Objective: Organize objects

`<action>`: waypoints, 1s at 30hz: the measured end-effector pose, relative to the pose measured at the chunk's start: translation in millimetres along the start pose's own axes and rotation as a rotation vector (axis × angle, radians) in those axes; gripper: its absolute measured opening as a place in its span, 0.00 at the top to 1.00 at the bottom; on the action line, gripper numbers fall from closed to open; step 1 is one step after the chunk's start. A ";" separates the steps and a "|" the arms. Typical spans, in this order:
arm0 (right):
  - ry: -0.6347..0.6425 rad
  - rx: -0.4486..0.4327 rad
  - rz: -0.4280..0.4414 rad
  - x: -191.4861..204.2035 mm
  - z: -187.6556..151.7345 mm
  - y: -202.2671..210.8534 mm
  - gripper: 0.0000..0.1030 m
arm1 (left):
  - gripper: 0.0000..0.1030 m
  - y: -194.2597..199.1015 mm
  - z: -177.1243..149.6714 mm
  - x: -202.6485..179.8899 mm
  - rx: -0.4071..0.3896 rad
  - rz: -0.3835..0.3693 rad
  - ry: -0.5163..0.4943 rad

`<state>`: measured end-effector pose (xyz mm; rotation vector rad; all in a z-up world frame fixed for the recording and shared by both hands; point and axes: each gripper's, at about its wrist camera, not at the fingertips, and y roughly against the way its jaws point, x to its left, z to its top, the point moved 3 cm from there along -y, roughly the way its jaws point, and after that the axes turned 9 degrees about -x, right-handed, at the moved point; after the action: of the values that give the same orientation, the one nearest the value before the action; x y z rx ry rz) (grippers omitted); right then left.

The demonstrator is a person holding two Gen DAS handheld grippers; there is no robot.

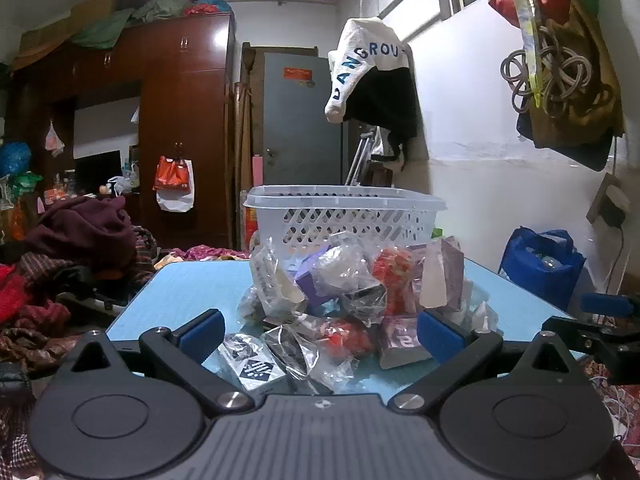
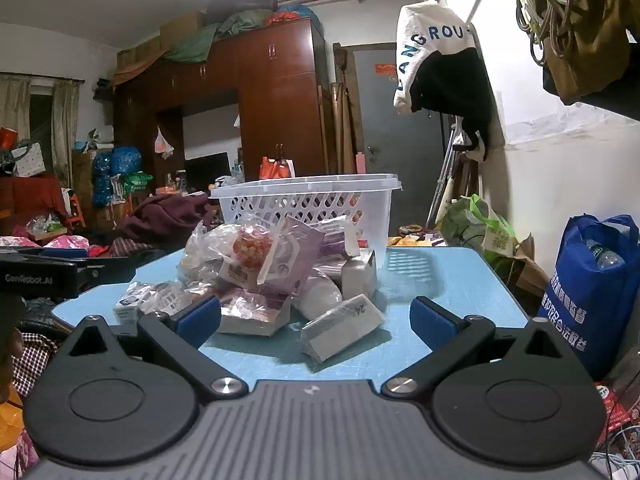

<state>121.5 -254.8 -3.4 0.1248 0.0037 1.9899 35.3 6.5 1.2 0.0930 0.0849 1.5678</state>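
Hovering at the near edge of the blue worktop [image 1: 176, 292], both grippers face a heap of wrapped packets [image 1: 344, 292] with the white basket [image 1: 344, 212] standing just behind it, apparently empty from here. The left gripper [image 1: 320, 330] has its fingers spread wide with nothing between them, and the right gripper [image 2: 316, 318] is just as wide and just as empty. Here's the worry: that pile is all slippery clear film, packets leaning on each other, so a grab at one low down could drag its neighbours along or topple the heap. The small box [image 2: 344, 326] lying apart at the front looks the safest first pick for the right side; the printed packet [image 1: 252, 364] nearest the left fingers is flat, and a shallow pinch might only catch the wrapper. Watch the red packet [image 1: 394, 276] high in the stack, it could roll off. The basket is light too, and a nudge may slide it toward the far edge.
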 end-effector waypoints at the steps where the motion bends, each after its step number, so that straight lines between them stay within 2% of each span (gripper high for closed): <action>1: 0.000 -0.001 -0.002 0.0 0.3 -0.1 0.00 | 0.00 0.0 -0.1 -0.6 0.000 -0.001 -0.002; 30: 0.046 -0.024 -0.012 2.0 2.3 2.2 0.00 | 0.00 -0.1 -1.3 -2.2 0.001 -0.008 -0.004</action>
<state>118.9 -254.1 -0.9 0.0632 0.0107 1.9796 35.3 4.2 -0.1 0.0969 0.0831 1.5598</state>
